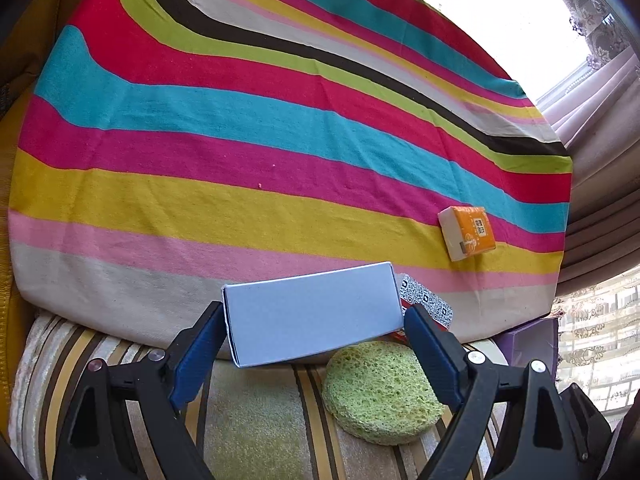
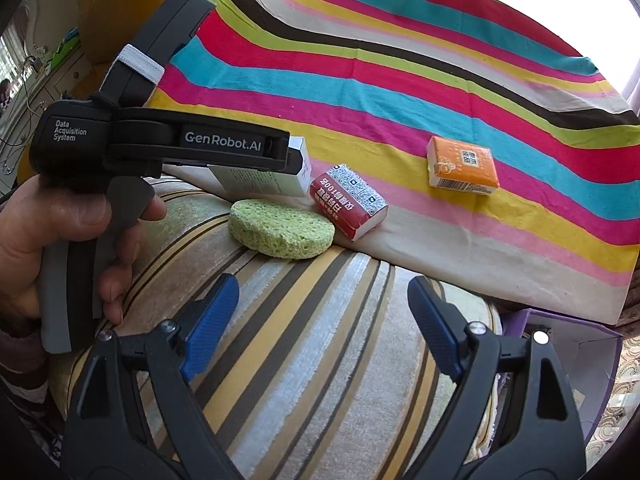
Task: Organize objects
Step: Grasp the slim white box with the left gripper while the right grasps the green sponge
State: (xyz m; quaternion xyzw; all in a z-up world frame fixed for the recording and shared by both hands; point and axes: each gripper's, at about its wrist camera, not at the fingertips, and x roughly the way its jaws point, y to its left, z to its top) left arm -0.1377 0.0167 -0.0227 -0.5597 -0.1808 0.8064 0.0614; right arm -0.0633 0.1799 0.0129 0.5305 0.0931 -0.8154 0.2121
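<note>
A pale blue-white box (image 1: 314, 314) is seen low in the centre of the left wrist view, spanning the gap between the blue pads (image 1: 198, 354) of the left gripper (image 1: 314, 344); both short ends are pressed by the jaws, so the box is clamped. Just below and right of it, a round green sponge (image 1: 380, 392) is shown lying on a striped cushion (image 1: 256, 420), and a red packet (image 1: 426, 308) (printed with square codes) is partly hidden behind the box. An orange packet (image 1: 468, 232) lies apart at right on the rainbow-striped cloth (image 1: 240, 140). In the right wrist view, the right gripper (image 2: 322, 324) is held over the cushion with jaws wide apart, nothing between them.
</note>
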